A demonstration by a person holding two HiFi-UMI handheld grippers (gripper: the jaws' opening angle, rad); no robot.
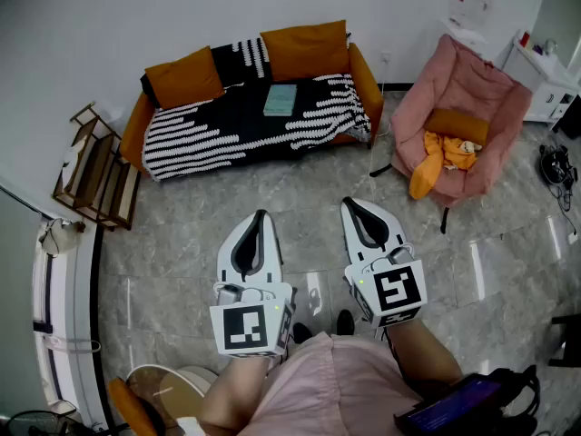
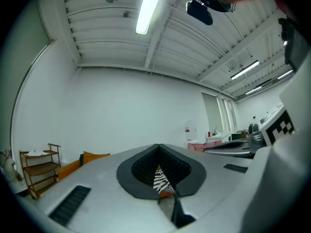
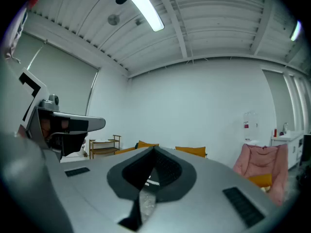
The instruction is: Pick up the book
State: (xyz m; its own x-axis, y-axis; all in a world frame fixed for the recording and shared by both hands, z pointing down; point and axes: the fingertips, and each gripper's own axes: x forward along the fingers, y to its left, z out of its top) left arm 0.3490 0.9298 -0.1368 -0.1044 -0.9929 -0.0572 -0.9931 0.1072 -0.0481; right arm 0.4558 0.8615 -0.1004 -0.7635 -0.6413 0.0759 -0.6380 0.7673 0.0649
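Observation:
A pale teal book lies flat on the seat of an orange sofa, which is covered by a black-and-white striped throw. Both grippers hover over the tiled floor, well short of the sofa and pointing toward it. My left gripper has its jaws closed together with nothing between them. My right gripper is the same, shut and empty. In the left gripper view the jaws meet at a point, and a strip of the striped throw shows through them. In the right gripper view the jaws also meet.
A wooden shelf unit stands left of the sofa. A pink armchair with an orange cloth sits to the right, and a white cabinet stands behind it. A round stool is near my left leg.

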